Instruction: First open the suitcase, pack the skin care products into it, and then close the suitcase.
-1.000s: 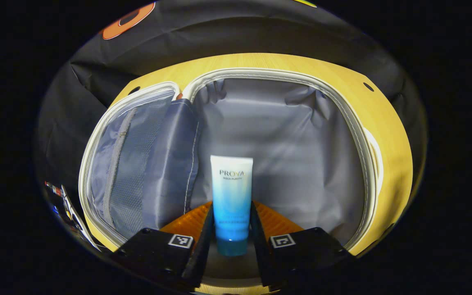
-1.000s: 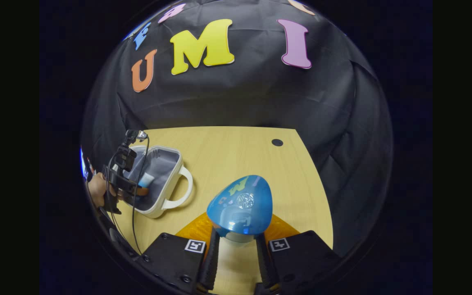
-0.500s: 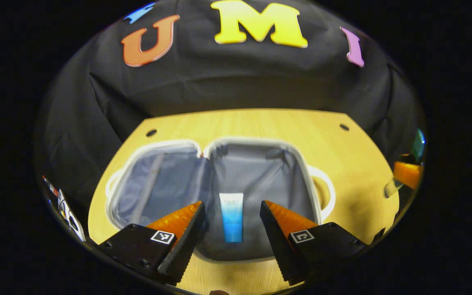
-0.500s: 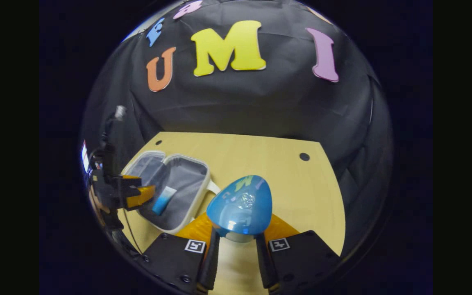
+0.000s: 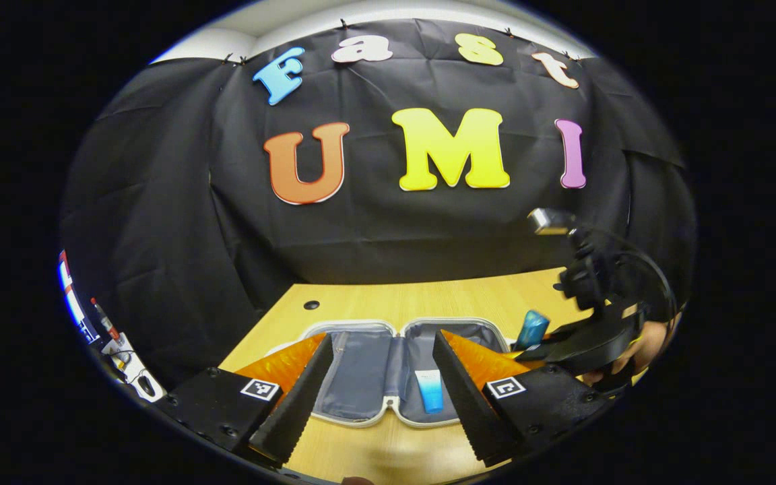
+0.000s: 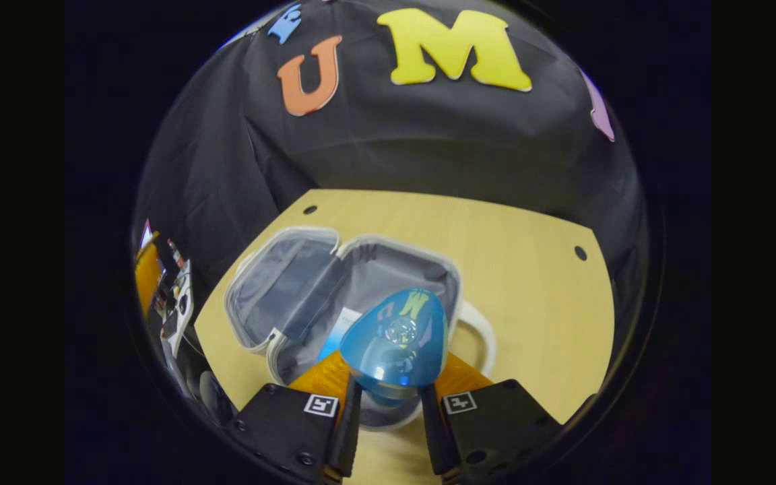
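One open suitcase [image 5: 388, 367], one tube [image 5: 431, 391] inside, one blue bottle [image 6: 395, 343], one table [image 6: 529, 269].

Grey-lined suitcase [image 6: 388, 276], blue bottle [image 6: 395, 340]

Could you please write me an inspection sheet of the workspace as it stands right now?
Surface: wooden table with small round holes.
Job's things: suitcase lies open flat, grey lining up; a white-to-blue tube lies in its right half; a blue bottle is held over that half.
Clutter: small items at the table's far left edge, too small to tell.
Grippers: left gripper open, pulled back above the suitcase; right gripper shut on the blue bottle.
Cables: a black cable loops from the right gripper's mount.
Surroundings: black cloth wall; a hand behind the right gripper.
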`<action>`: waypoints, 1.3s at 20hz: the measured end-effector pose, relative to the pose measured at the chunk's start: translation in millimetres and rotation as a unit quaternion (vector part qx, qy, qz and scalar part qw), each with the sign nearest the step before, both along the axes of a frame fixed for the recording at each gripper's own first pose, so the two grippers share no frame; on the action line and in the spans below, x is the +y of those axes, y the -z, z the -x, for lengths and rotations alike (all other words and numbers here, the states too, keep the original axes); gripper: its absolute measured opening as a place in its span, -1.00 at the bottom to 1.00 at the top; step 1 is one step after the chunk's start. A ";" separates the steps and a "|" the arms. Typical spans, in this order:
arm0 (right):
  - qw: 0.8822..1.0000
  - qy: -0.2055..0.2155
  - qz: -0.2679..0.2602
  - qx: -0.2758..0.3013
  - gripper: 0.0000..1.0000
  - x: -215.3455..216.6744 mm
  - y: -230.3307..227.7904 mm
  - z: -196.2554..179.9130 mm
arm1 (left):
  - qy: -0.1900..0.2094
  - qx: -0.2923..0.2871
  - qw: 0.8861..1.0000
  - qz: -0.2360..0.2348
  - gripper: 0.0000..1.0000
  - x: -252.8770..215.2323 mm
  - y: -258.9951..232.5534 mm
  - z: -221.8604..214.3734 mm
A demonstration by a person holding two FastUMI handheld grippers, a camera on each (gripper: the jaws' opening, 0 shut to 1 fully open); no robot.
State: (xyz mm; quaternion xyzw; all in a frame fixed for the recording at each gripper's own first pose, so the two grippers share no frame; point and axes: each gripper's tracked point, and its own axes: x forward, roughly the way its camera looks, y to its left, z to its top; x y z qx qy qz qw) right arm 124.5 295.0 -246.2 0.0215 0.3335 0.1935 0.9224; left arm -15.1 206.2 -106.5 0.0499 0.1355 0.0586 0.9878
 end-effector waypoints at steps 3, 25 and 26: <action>0.998 0.010 0.018 0.056 -0.21 21.2 40.6 9.0 | -0.019 -0.008 1.000 0.005 0.92 16.9 -11.6 17.6; 0.965 0.141 0.011 0.222 -0.18 45.5 101.7 -41.6 | -0.100 0.000 0.994 0.038 0.92 94.0 1.5 34.2; 0.964 0.145 0.007 0.225 -0.22 45.3 101.8 -42.2 | -0.101 -0.001 0.994 0.041 0.92 94.9 2.3 33.3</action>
